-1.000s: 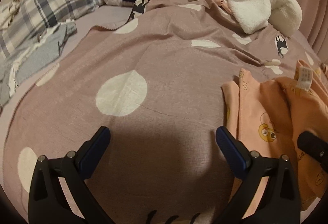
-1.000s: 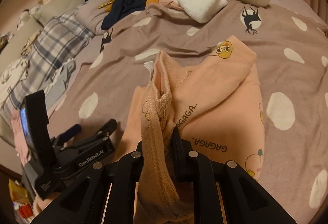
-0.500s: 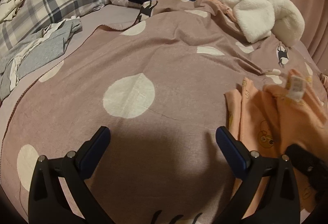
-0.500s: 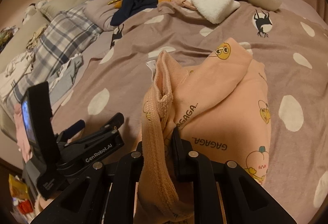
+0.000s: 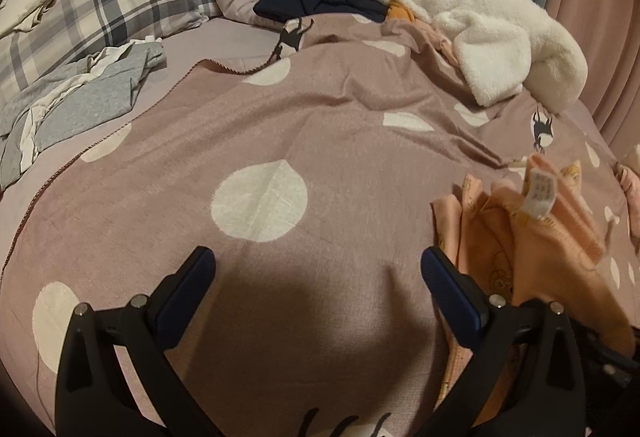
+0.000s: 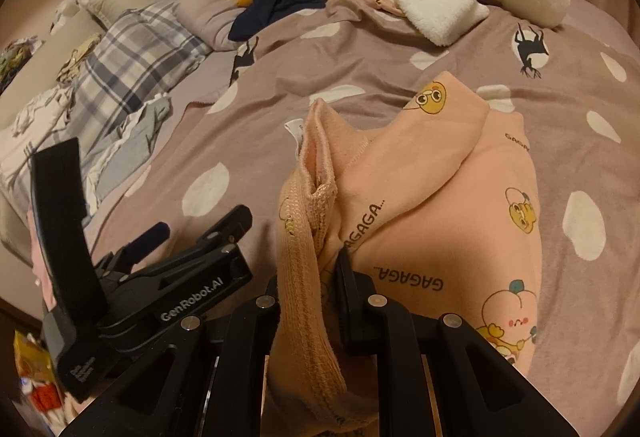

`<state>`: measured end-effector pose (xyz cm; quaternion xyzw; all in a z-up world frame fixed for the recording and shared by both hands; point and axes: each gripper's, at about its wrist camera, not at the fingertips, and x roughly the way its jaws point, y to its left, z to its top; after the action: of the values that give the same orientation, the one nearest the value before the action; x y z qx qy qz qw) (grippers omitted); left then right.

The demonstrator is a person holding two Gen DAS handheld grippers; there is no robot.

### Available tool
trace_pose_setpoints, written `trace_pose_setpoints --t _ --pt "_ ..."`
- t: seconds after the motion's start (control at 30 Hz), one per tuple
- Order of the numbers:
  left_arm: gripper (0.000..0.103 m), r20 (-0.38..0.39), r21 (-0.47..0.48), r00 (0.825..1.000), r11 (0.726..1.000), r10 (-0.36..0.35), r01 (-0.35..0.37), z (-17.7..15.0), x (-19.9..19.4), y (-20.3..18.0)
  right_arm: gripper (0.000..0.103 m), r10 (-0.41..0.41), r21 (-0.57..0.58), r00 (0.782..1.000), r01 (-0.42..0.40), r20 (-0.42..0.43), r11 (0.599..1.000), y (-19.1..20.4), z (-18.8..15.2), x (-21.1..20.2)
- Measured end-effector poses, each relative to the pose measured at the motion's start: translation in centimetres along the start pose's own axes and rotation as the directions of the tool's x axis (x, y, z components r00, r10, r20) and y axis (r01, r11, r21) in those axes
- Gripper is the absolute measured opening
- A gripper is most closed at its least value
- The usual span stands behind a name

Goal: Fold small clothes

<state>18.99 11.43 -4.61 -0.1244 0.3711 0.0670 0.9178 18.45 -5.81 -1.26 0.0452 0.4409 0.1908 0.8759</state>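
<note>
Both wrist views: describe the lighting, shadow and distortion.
Left wrist view: dim warm light, fisheye bending with dark corners, the open left tool casting a shadow on the spotted blanket. Right wrist view: same bending, the peach garment sharp in the right tool.

The left gripper [image 5: 318, 275] hangs low with its jaws spread wide, the two blue-padded fingertips [image 5: 188, 277] well apart and nothing between them. From the right wrist view, the same tool [image 6: 192, 241] sits at the near left, angled toward the far right, its tall black rear mount standing upright. The right gripper [image 6: 328, 269] has its jaws drawn close together, pinching the ribbed waistband of the peach garment [image 6: 440, 205], which bunches up and stands between the fingers.
</note>
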Motion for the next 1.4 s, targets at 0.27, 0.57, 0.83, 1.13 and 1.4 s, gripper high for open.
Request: trace_pose_setpoints --t 0.27,0.57,0.83,1.13,1.4 --pt "0.103 0.015 -0.048 1.0 0.999 -0.025 0.026 0.3 -0.3 0.7 0.015 0.013 -0.013 1.0 -0.014 -0.013 1.0 1.0 0.0 0.6" --pt "0.103 0.022 -0.049 0.999 0.998 -0.027 0.028 0.2 -0.5 0.8 0.018 0.033 0.005 0.999 -0.033 -0.037 0.999 1.0 -0.3 1.2" --pt "0.103 0.022 -0.046 1.0 0.999 -0.01 0.011 0.3 -0.4 1.0 0.022 0.056 0.035 0.997 -0.054 -0.057 0.998 0.8 -0.6 1.4" --pt "0.103 0.027 -0.064 1.0 0.998 -0.014 0.015 0.5 -0.8 1.5 0.05 0.125 -0.017 0.989 -0.127 -0.084 0.992 1.7 -1.2 0.6" --pt "0.103 0.015 -0.063 0.999 0.997 0.034 -0.033 0.5 -0.3 2.0 0.055 0.202 0.028 0.974 -0.2 -0.107 0.979 0.0 -1.5 -2.0"
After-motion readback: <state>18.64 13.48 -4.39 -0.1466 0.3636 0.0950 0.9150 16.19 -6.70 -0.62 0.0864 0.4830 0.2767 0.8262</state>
